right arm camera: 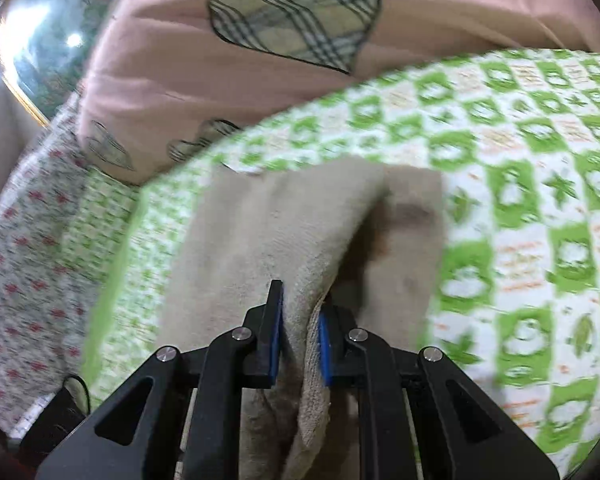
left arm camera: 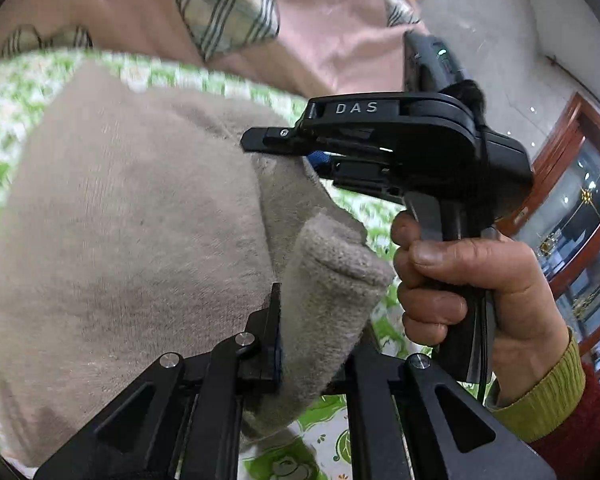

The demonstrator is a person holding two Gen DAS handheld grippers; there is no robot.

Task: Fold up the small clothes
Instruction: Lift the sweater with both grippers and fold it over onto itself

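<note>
A small beige fleece garment (left arm camera: 132,216) lies on a green-and-white patterned cloth (left arm camera: 4,120). My left gripper (left arm camera: 320,320) is shut on a thick folded edge of the garment and lifts it. My right gripper shows in the left wrist view (left arm camera: 296,152), held in a hand, its fingers pinching another edge of the same garment. In the right wrist view my right gripper (right arm camera: 300,344) is shut on the beige garment (right arm camera: 284,216), which stretches away over the green-and-white cloth (right arm camera: 520,200).
A pink garment with plaid heart patches (right arm camera: 260,32) lies at the far edge of the cloth; it also shows in the left wrist view (left arm camera: 300,12). A red-flowered fabric (right arm camera: 20,264) lies left. A wooden glass cabinet (left arm camera: 580,208) stands right.
</note>
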